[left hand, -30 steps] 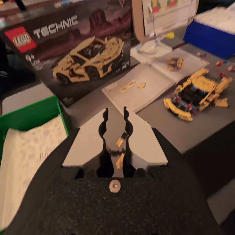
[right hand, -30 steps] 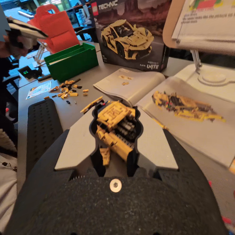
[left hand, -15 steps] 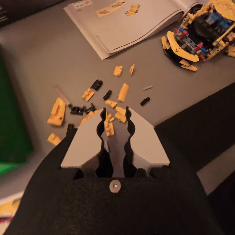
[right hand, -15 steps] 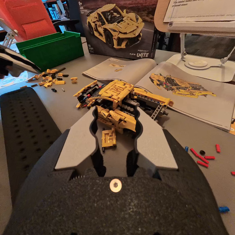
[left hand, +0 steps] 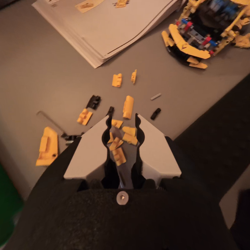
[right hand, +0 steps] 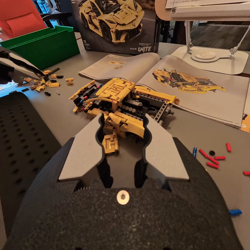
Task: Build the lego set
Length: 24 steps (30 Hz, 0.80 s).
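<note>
My left gripper has dropped closer over the loose yellow pieces; both jaws spread, right gripper empty before the car.

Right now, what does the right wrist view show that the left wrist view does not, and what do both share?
Only the right wrist view shows the set's box, the green bin as a clear shape, a white stand, red pins and the booklet's car diagram page.

Only the left wrist view shows the loose pile from above: yellow pieces lie under the open left claw, and a large yellow panel lies to their left.

Both show the half-built yellow car, the open booklet, the grey table and the left claw.
</note>
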{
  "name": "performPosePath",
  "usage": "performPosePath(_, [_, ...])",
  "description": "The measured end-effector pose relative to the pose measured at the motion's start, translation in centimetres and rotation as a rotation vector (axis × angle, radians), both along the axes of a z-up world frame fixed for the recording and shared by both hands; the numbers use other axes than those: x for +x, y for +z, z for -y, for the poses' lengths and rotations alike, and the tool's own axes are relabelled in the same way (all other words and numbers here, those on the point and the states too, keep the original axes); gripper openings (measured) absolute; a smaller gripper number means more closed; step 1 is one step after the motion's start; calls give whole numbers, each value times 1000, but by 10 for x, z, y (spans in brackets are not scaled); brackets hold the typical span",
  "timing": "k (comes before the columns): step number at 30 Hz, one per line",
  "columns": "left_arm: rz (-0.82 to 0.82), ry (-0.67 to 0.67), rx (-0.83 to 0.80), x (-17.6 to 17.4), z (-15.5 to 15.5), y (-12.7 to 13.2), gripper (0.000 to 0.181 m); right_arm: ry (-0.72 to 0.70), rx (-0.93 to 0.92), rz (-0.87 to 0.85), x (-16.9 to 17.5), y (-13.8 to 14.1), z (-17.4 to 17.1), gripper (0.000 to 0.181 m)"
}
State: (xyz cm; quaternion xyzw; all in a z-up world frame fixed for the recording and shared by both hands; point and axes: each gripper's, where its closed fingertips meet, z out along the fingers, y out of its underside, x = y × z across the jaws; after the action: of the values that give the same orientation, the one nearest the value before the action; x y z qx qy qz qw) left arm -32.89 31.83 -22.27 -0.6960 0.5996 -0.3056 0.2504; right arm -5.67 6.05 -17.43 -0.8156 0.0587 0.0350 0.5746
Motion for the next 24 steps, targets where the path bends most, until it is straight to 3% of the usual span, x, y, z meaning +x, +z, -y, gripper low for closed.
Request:
performPosePath(4, [-55, -59, 110, 20, 7, -14, 34, -3, -14, -2, 1, -3, -1, 55])
performPosePath(7, [-102, -92, 79, 22, 12, -28, 30, -5, -22, -6, 1, -4, -1, 54])
performPosePath(8, [-90, -104, 81, 22, 13, -27, 14, -6, -23, -7, 1, -5, -1, 54])
performPosePath(11, [-123, -134, 154, 18, 10, -24, 12, -4, -23, -11, 1, -5, -1, 53])
performPosePath(15, [-54, -244, 432, 30, 15, 2, 11, 38, 6, -4, -7, 3, -5, 50])
performPosePath(18, [4, -359, 592, 45, 31, 20, 11, 141, 79, 8, -36, 31, -25, 37])
performPosePath(21, [63, -503, 614, 64, 60, 33, 10, 355, 106, -59, -88, 57, -58, 25])
performPosePath(24, [140, -664, 566, 82, 100, 43, 10, 548, -46, -151, -131, 41, -86, 28])
